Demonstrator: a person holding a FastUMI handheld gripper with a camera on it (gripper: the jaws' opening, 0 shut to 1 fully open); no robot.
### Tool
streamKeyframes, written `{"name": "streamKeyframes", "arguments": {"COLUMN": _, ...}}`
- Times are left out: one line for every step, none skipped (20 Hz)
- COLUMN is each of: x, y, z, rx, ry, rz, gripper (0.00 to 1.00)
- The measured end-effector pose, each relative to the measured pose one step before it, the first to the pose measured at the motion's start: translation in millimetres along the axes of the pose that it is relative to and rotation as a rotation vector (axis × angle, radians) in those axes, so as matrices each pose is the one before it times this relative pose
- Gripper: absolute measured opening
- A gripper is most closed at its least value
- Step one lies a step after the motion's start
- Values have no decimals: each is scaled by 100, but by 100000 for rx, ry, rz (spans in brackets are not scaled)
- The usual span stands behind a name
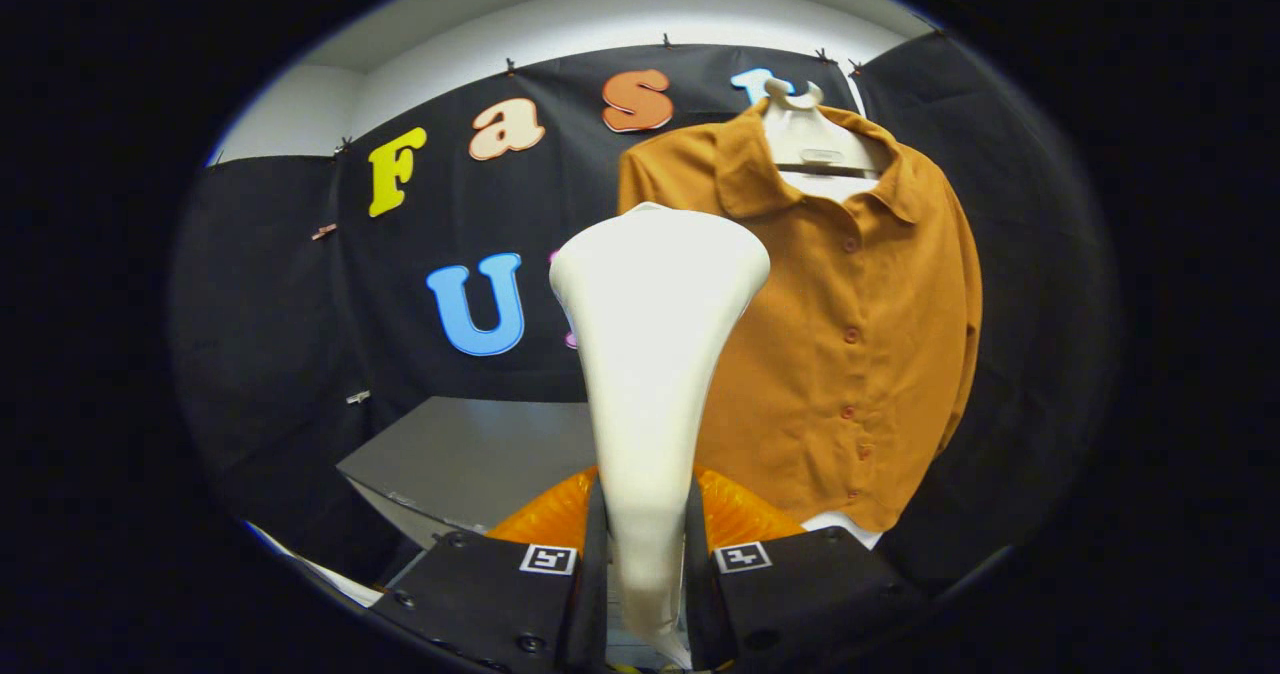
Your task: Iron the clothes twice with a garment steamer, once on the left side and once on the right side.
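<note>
The hand-held gripper [645,554] sits at the bottom centre of the frame, both fingers clamped on the narrow handle of the garment steamer [650,354]. The steamer rises upright from between the fingers, and its wide white head flares out mid-frame. The head covers the left edge of the shirt [850,334]; whether it touches the cloth, can't tell.

The orange-brown buttoned shirt hangs right of centre on a white hanger [810,139] against the black booth wall, collar up top, hem down near the fingers on the right. An orange ribbed piece [745,514] shows just behind the fingers, low centre, maybe the steamer's base or hose, unclear. A grey tabletop [480,454] lies lower left, beyond the left finger.

Step in hand, as I judge it: steamer gripped and lifted, lined up near the shirt's left half, so a left-side pass is starting or about to. No way to tell from here whether any pass is done.

Next move calls for bringing the head flat onto the left panel near the shoulder, then a steady stroke down to the hem, keeping the grip firm so the handle doesn't twist. Then the same on the right of the button line.
</note>
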State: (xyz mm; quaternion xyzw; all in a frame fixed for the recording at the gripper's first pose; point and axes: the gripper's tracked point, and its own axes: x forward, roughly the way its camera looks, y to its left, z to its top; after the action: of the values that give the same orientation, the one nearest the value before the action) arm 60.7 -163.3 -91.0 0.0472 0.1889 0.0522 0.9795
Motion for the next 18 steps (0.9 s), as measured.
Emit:
{"name": "streamKeyframes", "arguments": {"x": 82, "y": 1819, "z": 432, "rx": -1351, "ry": -1593, "rz": 1345, "gripper": 35}}
{"name": "streamKeyframes", "arguments": {"x": 85, "y": 1738, "z": 641, "rx": -586, "ry": -2043, "rz": 1238, "gripper": 36}}
{"name": "streamKeyframes", "arguments": {"x": 19, "y": 1590, "z": 659, "rx": -106, "ry": -1930, "rz": 1023, "gripper": 35}}
{"name": "streamKeyframes", "arguments": {"x": 87, "y": 1637, "z": 368, "rx": -244, "ry": -1814, "rz": 914, "gripper": 35}}
{"name": "streamKeyframes", "arguments": {"x": 159, "y": 1363, "z": 367, "rx": -26, "ry": -1321, "rz": 997, "gripper": 35}}
{"name": "streamKeyframes", "arguments": {"x": 76, "y": 1278, "z": 270, "rx": 315, "ry": -951, "rz": 1020, "gripper": 35}}
{"name": "streamKeyframes", "arguments": {"x": -31, "y": 1123, "z": 358, "rx": 683, "ry": -648, "rz": 784, "gripper": 35}}
{"name": "streamKeyframes", "arguments": {"x": 39, "y": 848, "z": 303, "rx": 563, "ry": -125, "rz": 402, "gripper": 35}}
{"name": "streamKeyframes", "arguments": {"x": -31, "y": 704, "z": -42, "rx": -139, "ry": -230, "rz": 285, "gripper": 35}}
{"name": "streamKeyframes", "arguments": {"x": -92, "y": 722, "z": 52, "rx": -649, "ry": -470, "rz": 373, "gripper": 35}}
{"name": "streamKeyframes", "arguments": {"x": -102, "y": 516, "z": 122, "rx": -995, "ry": -537, "rz": 320, "gripper": 35}}
{"name": "streamKeyframes", "arguments": {"x": -88, "y": 439, "z": 92, "rx": -1154, "ry": -796, "rz": 33, "gripper": 35}}
{"name": "streamKeyframes", "arguments": {"x": -159, "y": 314, "z": 208, "rx": -873, "ry": -786, "rz": 211, "gripper": 35}}
{"name": "streamKeyframes", "arguments": {"x": -5, "y": 297, "z": 183, "rx": -500, "ry": -777, "rz": 485, "gripper": 35}}
{"name": "streamKeyframes", "arguments": {"x": -61, "y": 298, "z": 275, "rx": -501, "ry": -599, "rz": 559, "gripper": 35}}
{"name": "streamKeyframes", "arguments": {"x": 45, "y": 148, "z": 163, "rx": -373, "ry": -716, "rz": 304, "gripper": 35}}
{"name": "streamKeyframes", "arguments": {"x": -116, "y": 41, "z": 191, "rx": -460, "ry": -734, "rz": 71, "gripper": 35}}
{"name": "streamKeyframes", "arguments": {"x": 6, "y": 4, "z": 271, "rx": -296, "ry": -887, "rz": -19, "gripper": 35}}
